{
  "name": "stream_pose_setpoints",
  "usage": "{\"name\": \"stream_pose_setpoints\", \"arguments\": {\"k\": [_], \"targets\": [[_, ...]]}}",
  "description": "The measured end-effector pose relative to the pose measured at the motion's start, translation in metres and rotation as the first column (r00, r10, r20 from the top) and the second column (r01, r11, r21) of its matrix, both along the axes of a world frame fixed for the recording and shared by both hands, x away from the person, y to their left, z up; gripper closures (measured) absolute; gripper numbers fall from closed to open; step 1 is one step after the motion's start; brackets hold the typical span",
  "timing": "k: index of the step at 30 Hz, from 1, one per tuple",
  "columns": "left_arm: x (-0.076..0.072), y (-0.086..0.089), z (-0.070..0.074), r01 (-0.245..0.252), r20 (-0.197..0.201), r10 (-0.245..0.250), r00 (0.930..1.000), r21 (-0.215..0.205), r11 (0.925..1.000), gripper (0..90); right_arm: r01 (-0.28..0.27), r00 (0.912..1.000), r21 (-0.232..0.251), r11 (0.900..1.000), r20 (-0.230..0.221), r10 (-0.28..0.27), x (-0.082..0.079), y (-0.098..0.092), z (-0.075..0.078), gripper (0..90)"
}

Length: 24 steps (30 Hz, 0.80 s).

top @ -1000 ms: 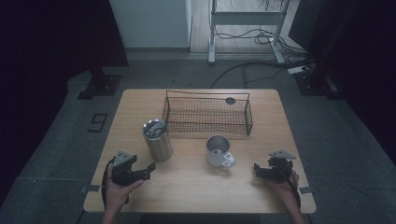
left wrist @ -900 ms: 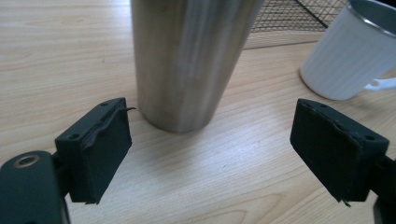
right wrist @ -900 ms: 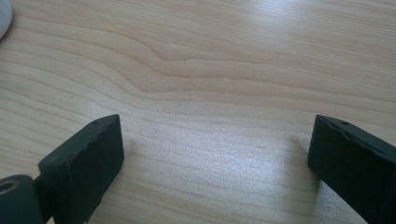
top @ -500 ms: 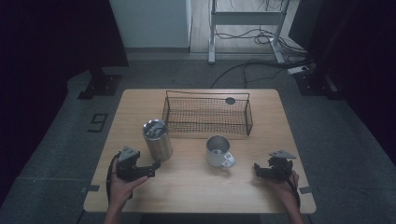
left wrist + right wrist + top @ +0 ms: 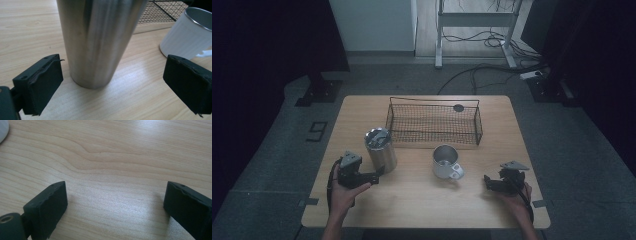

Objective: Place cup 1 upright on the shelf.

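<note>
A white enamel mug [image 5: 446, 162] stands upright on the light wooden surface [image 5: 412, 200], its handle turned toward the near right. Behind it sits a black wire basket [image 5: 434, 122], long and low, with a small dark round disc [image 5: 458, 107] at its far right corner. Beyond the surface, on the grey floor, cables [image 5: 482, 70] trail past a metal frame's legs [image 5: 439, 35].

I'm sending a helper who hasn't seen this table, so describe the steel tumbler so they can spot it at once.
Start at the wooden table and find the black wire basket at its far side. Just off the basket's near left corner stands the steel tumbler, upright, right in front of the left gripper. Unlike the squat white mug with a handle, it is tall, bare brushed metal, lidded and handleless.
</note>
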<state>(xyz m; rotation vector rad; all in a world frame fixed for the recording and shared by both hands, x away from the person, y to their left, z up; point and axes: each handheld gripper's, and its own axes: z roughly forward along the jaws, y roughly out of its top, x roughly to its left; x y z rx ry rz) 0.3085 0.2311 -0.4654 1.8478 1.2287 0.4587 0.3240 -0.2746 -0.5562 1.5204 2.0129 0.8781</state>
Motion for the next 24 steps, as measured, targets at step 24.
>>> {"name": "stream_pose_setpoints", "arguments": {"k": [24], "targets": [[0.041,-0.013,0.009,-0.018,0.015,0.017,0.9997,0.029,0.9994,3.3,-0.008,1.0,0.002,1.0,0.001,0.008,0.001,-0.001,0.0,5.8]]}}
